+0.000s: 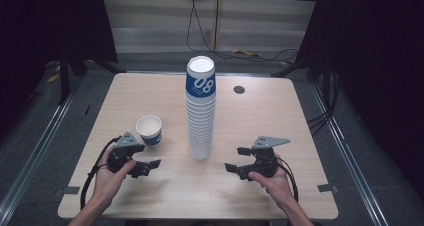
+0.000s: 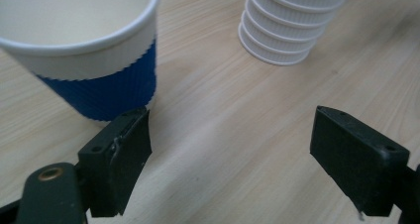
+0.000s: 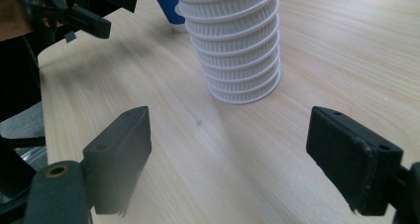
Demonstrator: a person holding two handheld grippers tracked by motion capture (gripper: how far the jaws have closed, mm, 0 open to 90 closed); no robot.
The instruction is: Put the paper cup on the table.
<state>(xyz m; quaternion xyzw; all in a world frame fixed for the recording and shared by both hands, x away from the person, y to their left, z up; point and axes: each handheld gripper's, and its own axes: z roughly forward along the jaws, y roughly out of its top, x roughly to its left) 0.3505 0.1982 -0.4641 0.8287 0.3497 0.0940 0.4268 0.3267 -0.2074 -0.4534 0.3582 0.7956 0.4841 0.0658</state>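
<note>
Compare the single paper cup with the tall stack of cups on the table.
The single cup stands mouth up, open and empty; the stack stands mouth down, bases upward. The single cup is short and sits left of the stack, which towers at the table's middle. Both rest on the wooden table, and both show blue and white.

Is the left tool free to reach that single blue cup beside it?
Probably yes: the left tool is open, and the single blue cup stands upright just beyond it on bare table, nothing between.
</note>
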